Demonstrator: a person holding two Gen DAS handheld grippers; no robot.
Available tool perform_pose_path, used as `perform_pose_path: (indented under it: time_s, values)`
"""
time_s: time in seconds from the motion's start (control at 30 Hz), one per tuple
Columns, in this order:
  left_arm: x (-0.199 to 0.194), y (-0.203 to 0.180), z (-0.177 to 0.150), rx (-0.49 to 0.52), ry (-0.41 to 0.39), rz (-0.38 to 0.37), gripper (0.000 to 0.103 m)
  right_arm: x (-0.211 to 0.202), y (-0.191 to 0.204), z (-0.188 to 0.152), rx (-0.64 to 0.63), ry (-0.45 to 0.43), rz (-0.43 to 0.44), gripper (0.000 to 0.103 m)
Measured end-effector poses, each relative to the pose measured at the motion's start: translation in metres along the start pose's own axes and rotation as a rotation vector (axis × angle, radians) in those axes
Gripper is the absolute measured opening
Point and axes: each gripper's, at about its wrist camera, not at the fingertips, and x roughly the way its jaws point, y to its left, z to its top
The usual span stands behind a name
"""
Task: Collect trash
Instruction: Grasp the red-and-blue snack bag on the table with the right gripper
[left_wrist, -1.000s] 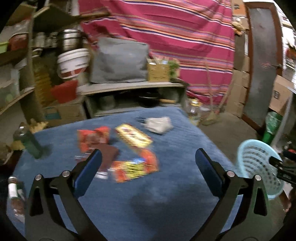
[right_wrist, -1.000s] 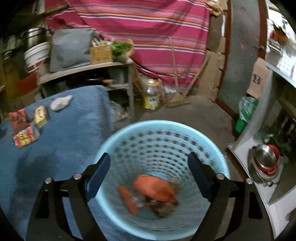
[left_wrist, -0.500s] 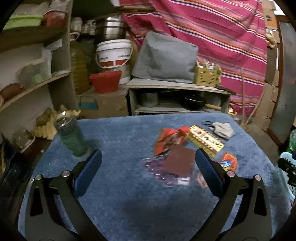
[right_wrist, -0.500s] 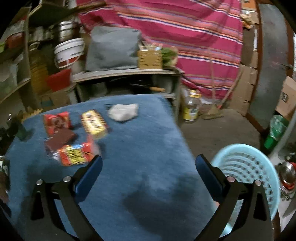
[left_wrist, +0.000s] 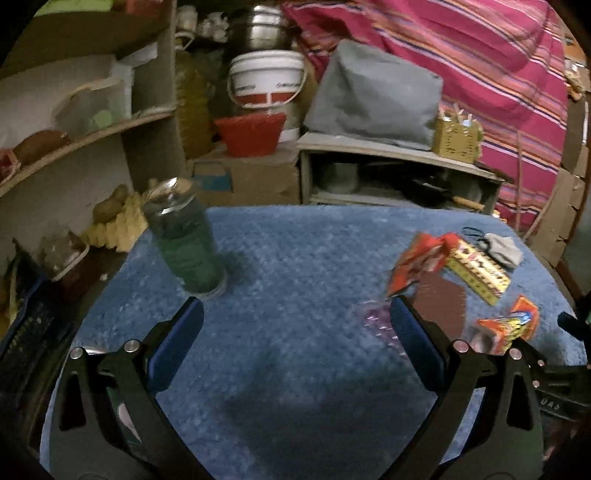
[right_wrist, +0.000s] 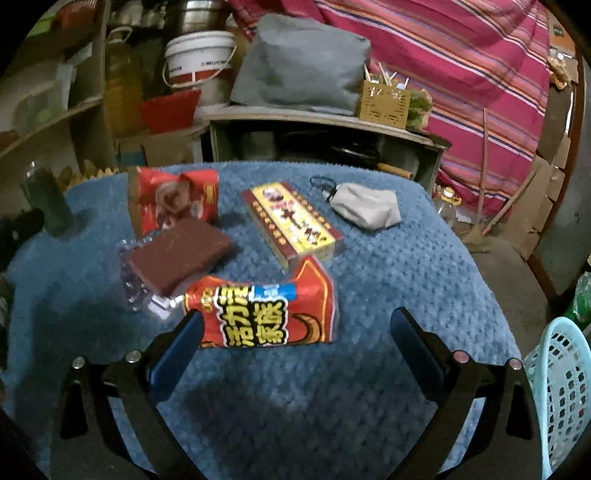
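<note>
— Blue blanket (right_wrist: 369, 266) is covering the table in front of you, with striped cloth (right_wrist: 461, 55) hanging behind. What are your grippers doing?

— Your right gripper (right_wrist: 295, 332) is standing wide open above the blanket, nothing between its fingers. Your left gripper (left_wrist: 295, 325) is standing just as wide open, also gripping nothing.

— Where is the trash lying?

— Just ahead of your right gripper a red snack wrapper (right_wrist: 266, 310) is lying flat, its left end near the left finger. Beyond it, to the left, a brown pad (right_wrist: 177, 254) is resting on a clear plastic packet (right_wrist: 129, 280), and a red bag (right_wrist: 173, 199) is sitting behind that. Straight ahead a yellow box (right_wrist: 295, 221) is lying at a slant, and a grey mask (right_wrist: 365, 205) is sitting farther right. A pale blue basket (right_wrist: 557, 387) is showing low at your right gripper's right side, off the table.

— And from the left gripper?

— A green bottle (left_wrist: 184, 243) is standing upright just ahead of its left finger; the wrappers are lying to its right.
</note>
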Motion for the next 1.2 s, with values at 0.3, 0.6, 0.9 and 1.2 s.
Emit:
perform_pose_path:
  time_s: [0.3,0.6,0.9,1.2]
  values:
    - [0.011,0.014,-0.003,-0.068,0.043,0.021,0.097,0.019,-0.02,0.014,0.045,0.033,0.103,0.098]
    - [0.009,0.014,-0.002,-0.066,0.046,0.043,0.097,0.014,-0.011,0.006,-0.024,0.063,0.276,0.081]
    - [-0.005,0.011,0.002,-0.047,0.033,0.031,0.097,-0.003,-0.028,-0.006,0.005,0.093,0.314,0.048]
    - [-0.025,0.007,0.003,-0.027,0.016,0.018,0.097,-0.034,0.007,-0.015,-0.105,0.101,0.395,0.048]
